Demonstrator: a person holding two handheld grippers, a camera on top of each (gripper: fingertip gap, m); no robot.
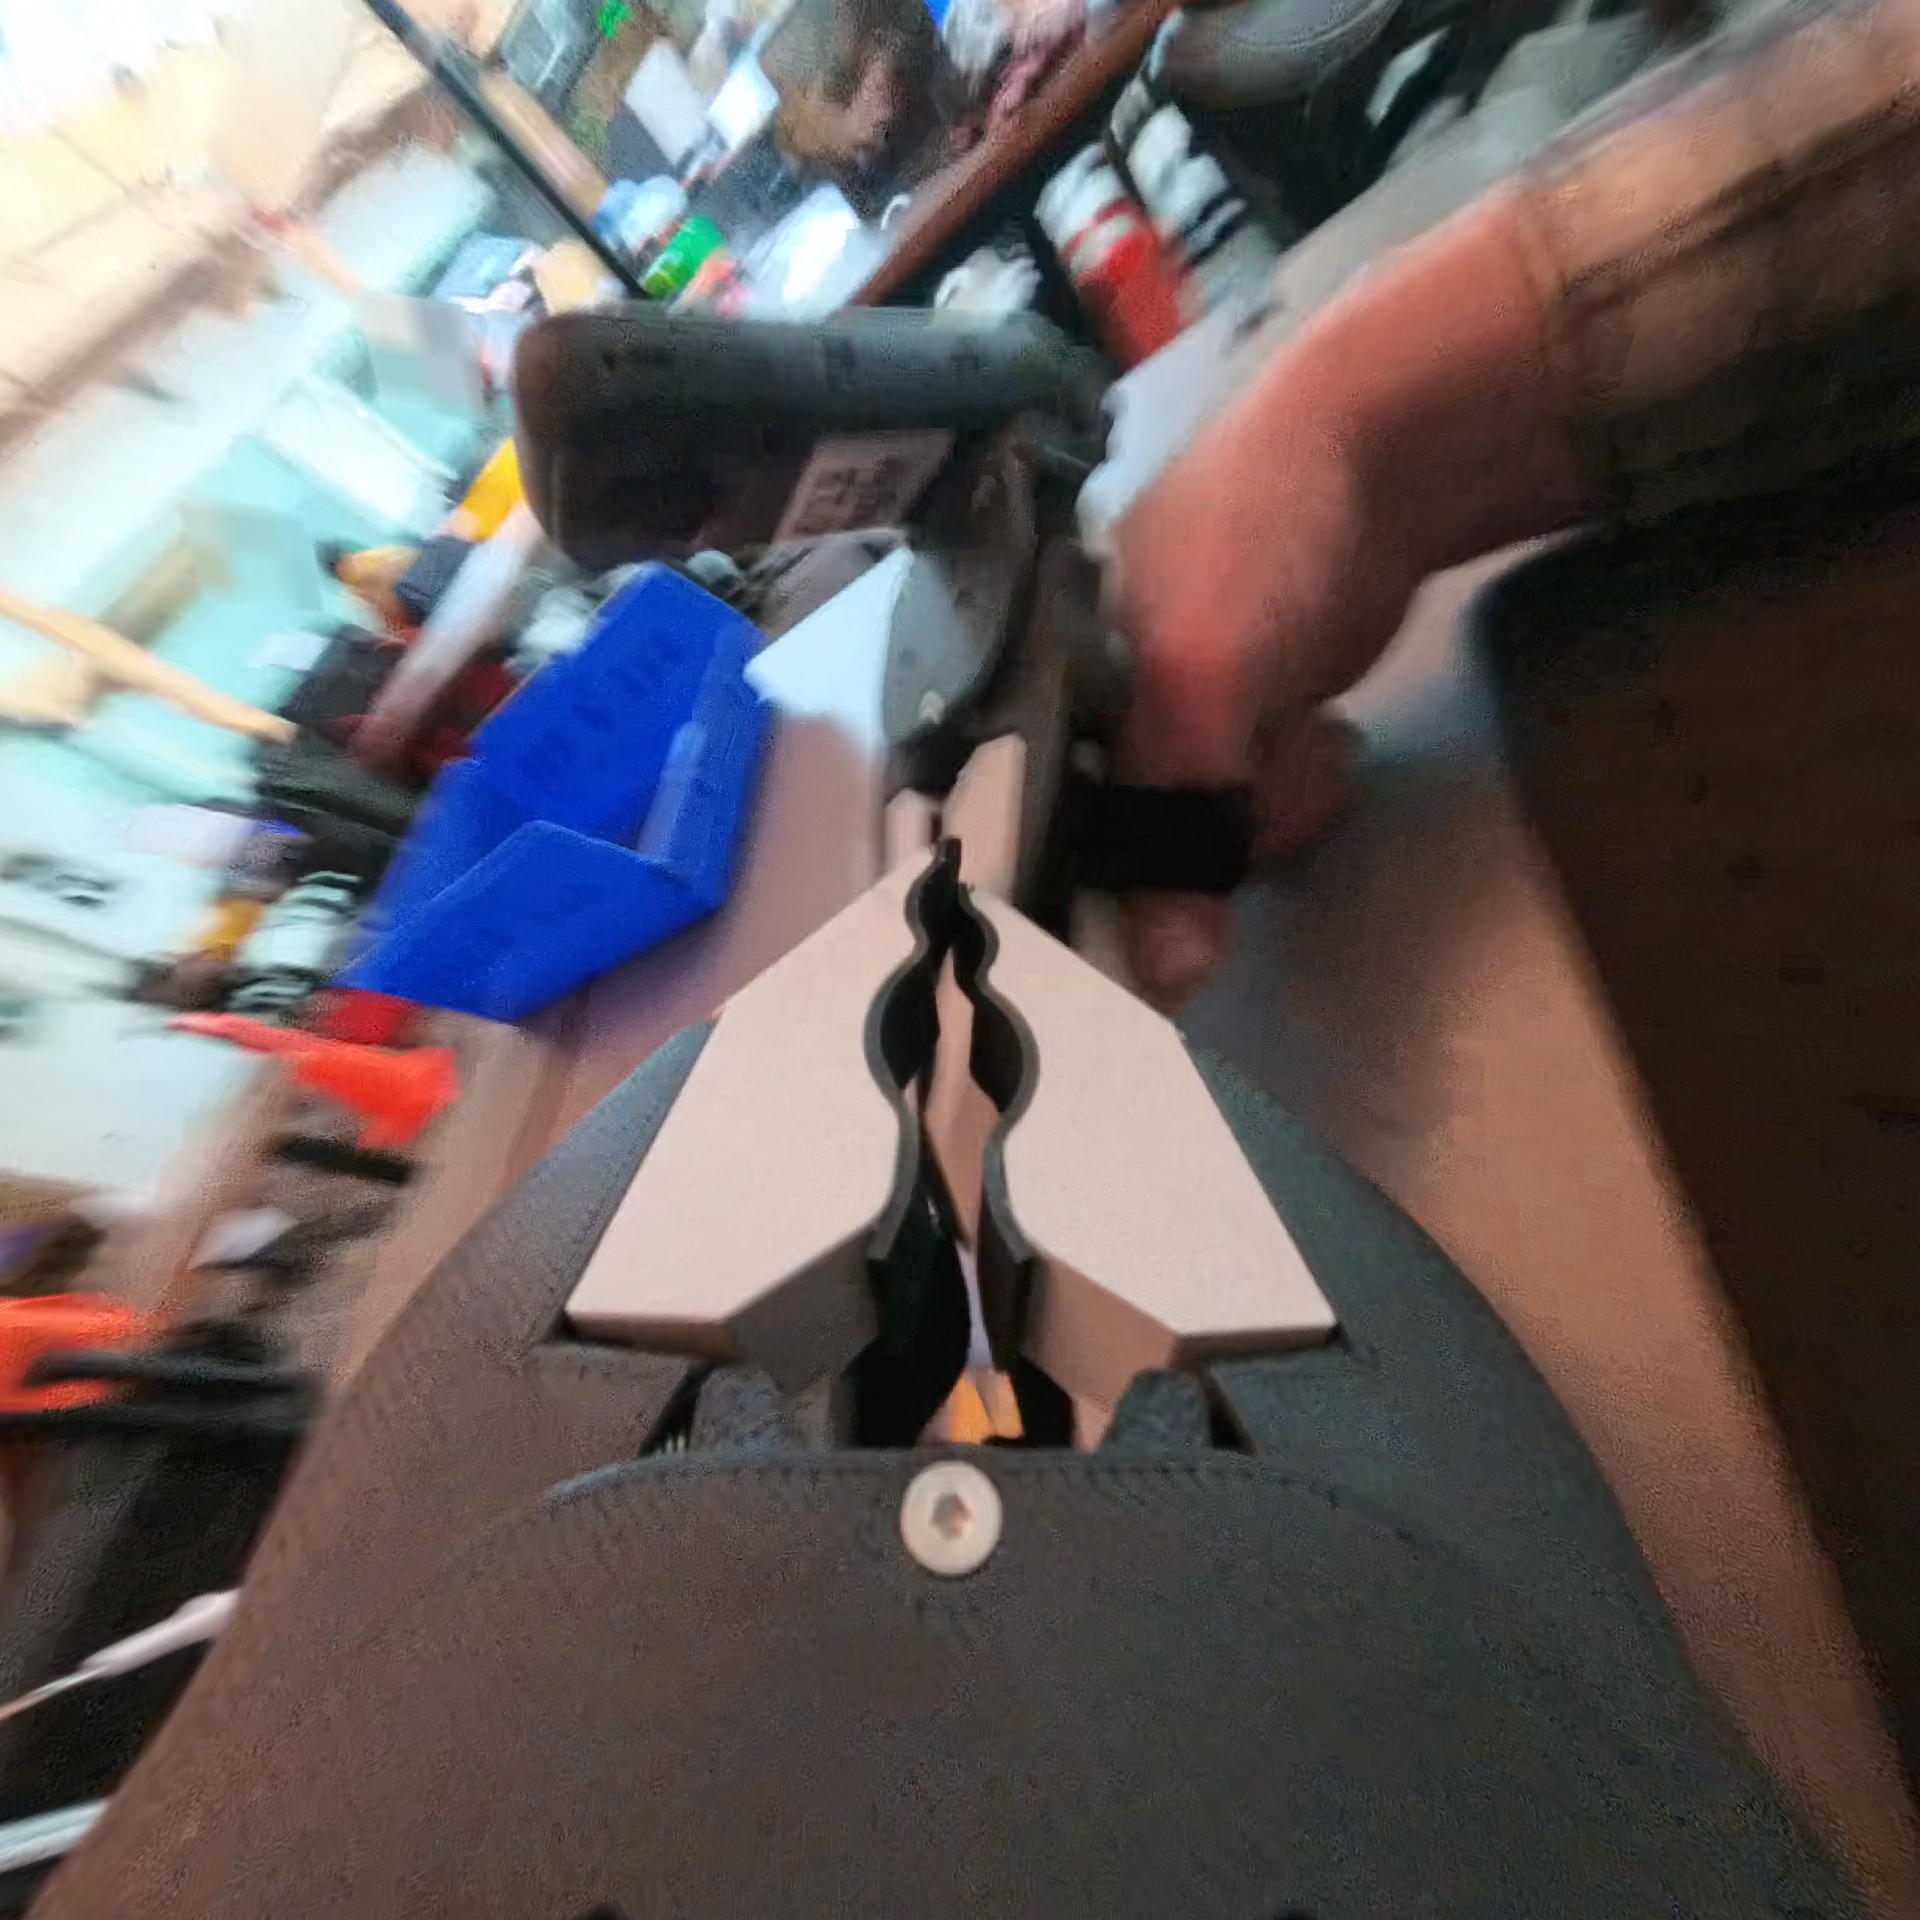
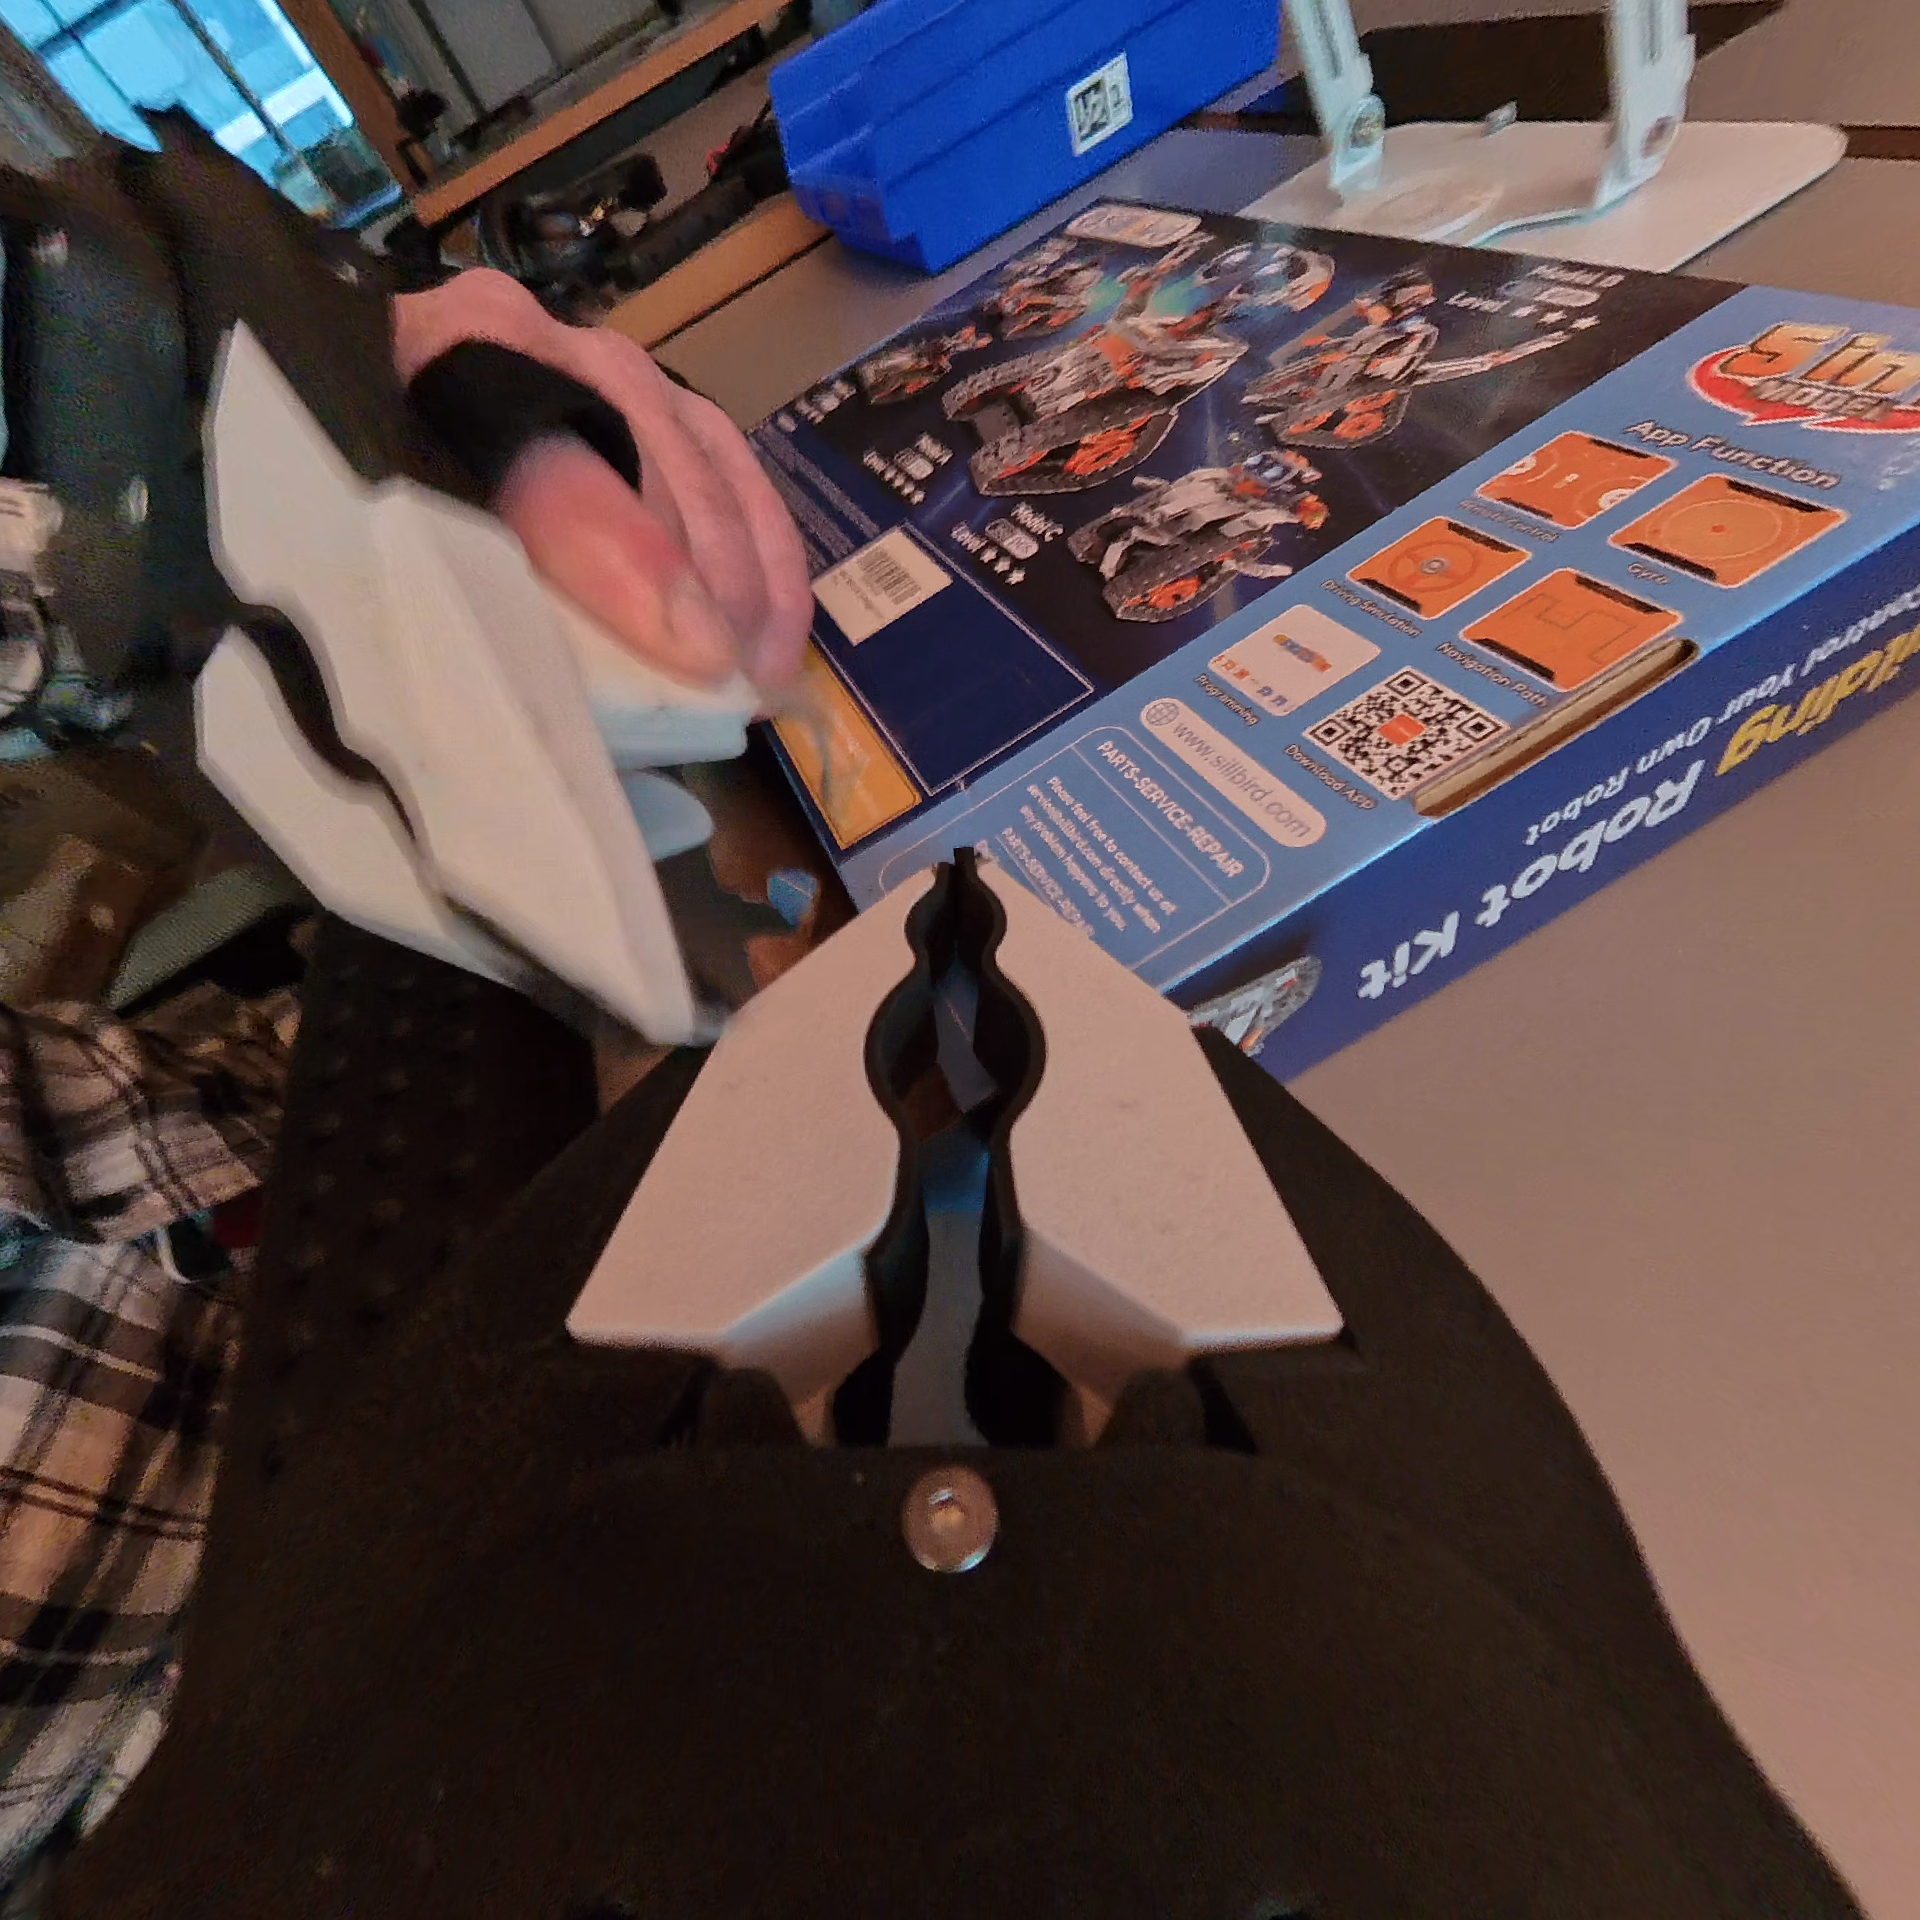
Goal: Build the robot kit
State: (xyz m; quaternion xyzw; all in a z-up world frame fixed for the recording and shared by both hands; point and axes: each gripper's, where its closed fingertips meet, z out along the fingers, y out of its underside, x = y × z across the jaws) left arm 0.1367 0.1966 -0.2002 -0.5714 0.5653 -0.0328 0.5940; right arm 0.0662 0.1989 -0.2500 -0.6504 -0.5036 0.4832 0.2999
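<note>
My right gripper (image 2: 964, 862) is shut and empty, with its tips at the near end of a blue printed robot-kit box (image 2: 1351, 644) that lies flat on the grey table (image 2: 1610, 1247). I cannot tell whether it touches the box. My left gripper (image 1: 948, 862) is shut and empty. It also shows in the right wrist view (image 2: 468, 904), held by a hand (image 2: 644, 520) just left of the box's near corner. The left wrist view is blurred. In it the right gripper (image 1: 971, 810) and the hand holding it (image 1: 1299, 540) are right in front of my left tips.
A blue plastic bin (image 2: 987, 125) stands behind the box and also shows in the left wrist view (image 1: 582, 821). A white stand (image 2: 1538, 177) sits at the back right. Plaid cloth (image 2: 104, 1195) lies at the left, beyond the table edge. Cluttered benches are in the background. My hands' fingertips stand some 8 cm from each other.
</note>
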